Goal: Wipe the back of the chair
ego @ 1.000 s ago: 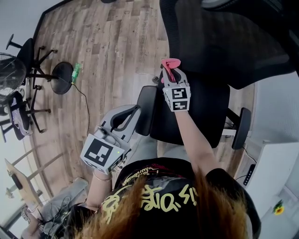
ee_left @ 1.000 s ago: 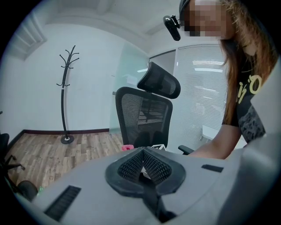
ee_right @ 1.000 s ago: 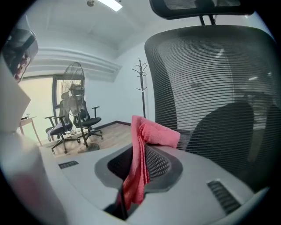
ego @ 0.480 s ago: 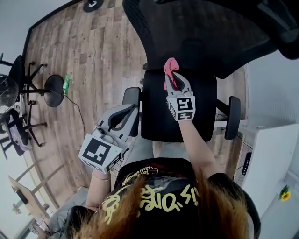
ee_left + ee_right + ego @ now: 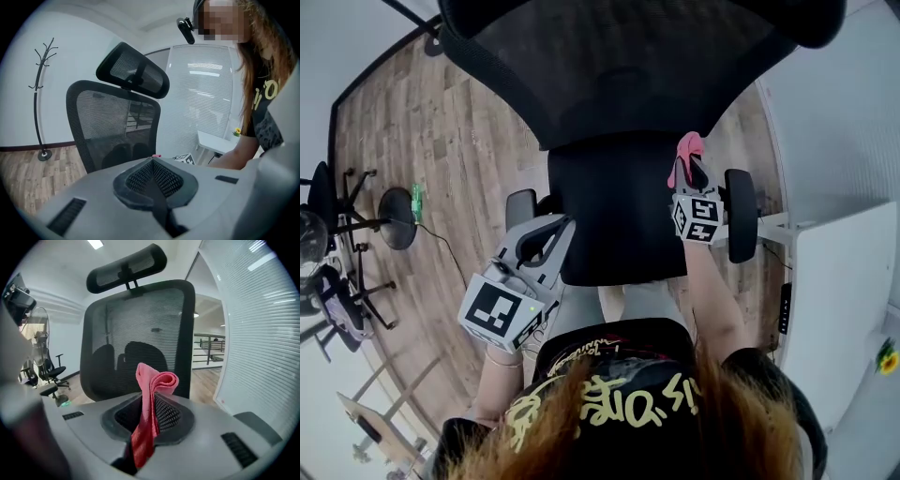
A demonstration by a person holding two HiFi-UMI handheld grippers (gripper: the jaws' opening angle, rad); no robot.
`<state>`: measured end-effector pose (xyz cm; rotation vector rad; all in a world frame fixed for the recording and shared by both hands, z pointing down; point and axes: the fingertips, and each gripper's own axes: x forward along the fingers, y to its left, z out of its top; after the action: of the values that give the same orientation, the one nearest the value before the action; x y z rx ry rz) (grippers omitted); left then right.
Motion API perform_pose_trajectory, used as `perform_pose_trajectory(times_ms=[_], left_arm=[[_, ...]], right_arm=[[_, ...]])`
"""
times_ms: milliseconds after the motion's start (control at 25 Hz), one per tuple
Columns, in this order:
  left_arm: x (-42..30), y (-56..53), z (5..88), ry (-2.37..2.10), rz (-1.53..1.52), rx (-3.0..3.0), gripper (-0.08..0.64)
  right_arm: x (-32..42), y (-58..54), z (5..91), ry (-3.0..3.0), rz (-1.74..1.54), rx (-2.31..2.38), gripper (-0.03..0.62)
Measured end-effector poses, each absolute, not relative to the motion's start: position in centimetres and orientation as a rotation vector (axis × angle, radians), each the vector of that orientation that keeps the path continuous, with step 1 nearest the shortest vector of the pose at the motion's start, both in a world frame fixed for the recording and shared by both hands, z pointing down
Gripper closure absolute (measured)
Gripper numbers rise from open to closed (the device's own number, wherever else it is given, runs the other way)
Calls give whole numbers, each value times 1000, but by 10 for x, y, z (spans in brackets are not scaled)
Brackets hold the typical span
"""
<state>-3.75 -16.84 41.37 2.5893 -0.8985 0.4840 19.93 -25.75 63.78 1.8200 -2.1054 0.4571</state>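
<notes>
A black mesh office chair fills the middle of the head view, its backrest (image 5: 619,66) at the top and its seat (image 5: 614,211) below. My right gripper (image 5: 691,161) is shut on a folded pink cloth (image 5: 687,153) and hovers over the seat's right edge, beside the right armrest (image 5: 739,214). In the right gripper view the pink cloth (image 5: 149,413) sticks up between the jaws, facing the mesh backrest (image 5: 138,341). My left gripper (image 5: 551,225) is shut and holds nothing, at the seat's left side near the left armrest (image 5: 521,206). The left gripper view shows the backrest (image 5: 112,126) and headrest (image 5: 133,70).
A white desk (image 5: 834,309) stands to the right of the chair. At the left of the wooden floor are other black chairs (image 5: 333,202) and a round fan base (image 5: 397,204) with a cable. A coat stand (image 5: 41,112) stands by the wall.
The view has shifted so the chair sits lower and more central. My right gripper with the cloth moved right, from the seat's middle to its right edge. The left gripper kept its place.
</notes>
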Motion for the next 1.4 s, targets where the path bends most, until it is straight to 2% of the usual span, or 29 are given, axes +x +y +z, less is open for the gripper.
perform_pose_trajectory(times_ms=[320, 800, 1400], left_arm=[[-2, -163, 432, -863, 545, 2573, 568], [-9, -162, 456, -855, 595, 2528, 568], [-89, -163, 463, -996, 546, 2449, 568]], right_arm=[[274, -273, 684, -1955, 593, 1944, 534], [262, -310, 718, -1940, 557, 1864, 534], [127, -328, 727, -2092, 513, 1627, 534]])
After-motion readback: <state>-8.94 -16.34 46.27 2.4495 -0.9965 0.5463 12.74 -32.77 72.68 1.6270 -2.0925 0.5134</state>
